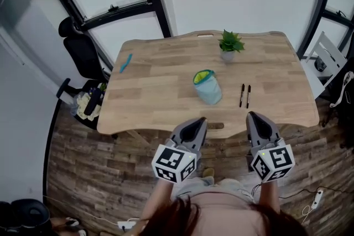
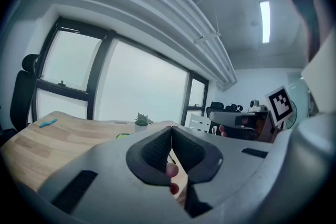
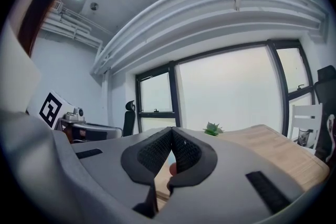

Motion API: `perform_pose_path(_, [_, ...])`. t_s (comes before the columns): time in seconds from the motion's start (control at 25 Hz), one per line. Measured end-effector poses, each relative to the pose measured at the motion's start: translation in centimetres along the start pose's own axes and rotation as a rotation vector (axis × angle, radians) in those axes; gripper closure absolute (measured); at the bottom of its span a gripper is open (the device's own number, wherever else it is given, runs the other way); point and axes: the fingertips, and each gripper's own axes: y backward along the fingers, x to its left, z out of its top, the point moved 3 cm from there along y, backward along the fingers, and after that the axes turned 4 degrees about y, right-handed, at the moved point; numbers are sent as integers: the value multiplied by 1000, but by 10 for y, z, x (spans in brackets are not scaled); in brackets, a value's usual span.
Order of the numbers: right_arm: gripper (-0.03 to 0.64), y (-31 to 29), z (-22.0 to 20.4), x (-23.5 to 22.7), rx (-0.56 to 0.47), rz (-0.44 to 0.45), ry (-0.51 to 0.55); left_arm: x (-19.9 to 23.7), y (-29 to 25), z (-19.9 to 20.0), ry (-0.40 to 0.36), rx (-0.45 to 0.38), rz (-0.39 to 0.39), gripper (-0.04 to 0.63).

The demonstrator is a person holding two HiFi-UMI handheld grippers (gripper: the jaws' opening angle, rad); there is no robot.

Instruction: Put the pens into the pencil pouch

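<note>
Pens [image 1: 241, 95], details unreadable, near pouch [image 1: 208, 87]; left gripper [image 1: 201, 119], right gripper [image 1: 251, 115] fingers pressed together.

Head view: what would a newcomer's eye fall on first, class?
The wooden table, with a green-rimmed pale blue pencil pouch at its middle and two black pens side by side right of it. The grey left tongs and right tongs, both shut, hover at its near edge.

Soft, washed-out daylight from the windows [image 3: 231, 92] (strong fisheye bending, dark corners)
</note>
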Motion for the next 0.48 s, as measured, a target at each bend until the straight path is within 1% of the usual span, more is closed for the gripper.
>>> perform_pose_path(0.28, [617,-15,-7,-4,29,-36,-19,31,-9,-1,39,10,5,592])
perform_pose_path(0.48, [617,-32,-14,-12,60,-40,-15,50,-21,-1,62,18,16,592])
